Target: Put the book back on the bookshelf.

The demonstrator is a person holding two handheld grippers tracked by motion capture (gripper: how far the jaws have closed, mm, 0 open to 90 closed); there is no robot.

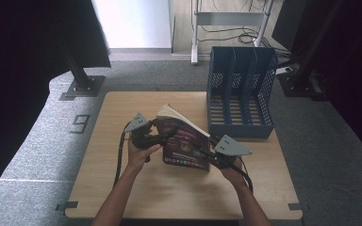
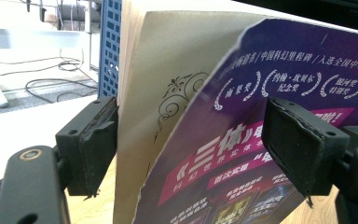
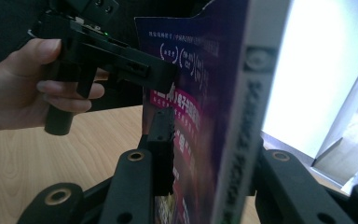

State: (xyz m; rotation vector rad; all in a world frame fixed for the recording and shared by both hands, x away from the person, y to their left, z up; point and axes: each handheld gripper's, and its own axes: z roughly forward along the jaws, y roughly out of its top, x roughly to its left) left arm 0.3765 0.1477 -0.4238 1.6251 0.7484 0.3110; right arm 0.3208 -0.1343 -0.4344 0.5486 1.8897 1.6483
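A paperback book [image 1: 184, 139] with a purple cover stands upright on the wooden table [image 1: 122, 188], tilted a little. My left gripper [image 1: 167, 134] is shut on its upper left part. In the left gripper view [image 2: 196, 144] one pad presses the cream page block and the other the purple cover [image 2: 270, 84], which bows outward. My right gripper [image 1: 202, 153] sits low at the book's right end. In the right gripper view [image 3: 209, 144] the spine [image 3: 233, 116] stands between the jaws. The near finger [image 3: 162, 149] lies just beside the cover and the far one is hidden behind the book.
A blue three-slot file holder [image 1: 240, 94] stands at the table's far right, just behind the book, and its mesh side [image 2: 111, 46] shows past the left jaw. A hand [image 3: 18, 93] grips the left gripper's handle. Bare tabletop lies in front of the book.
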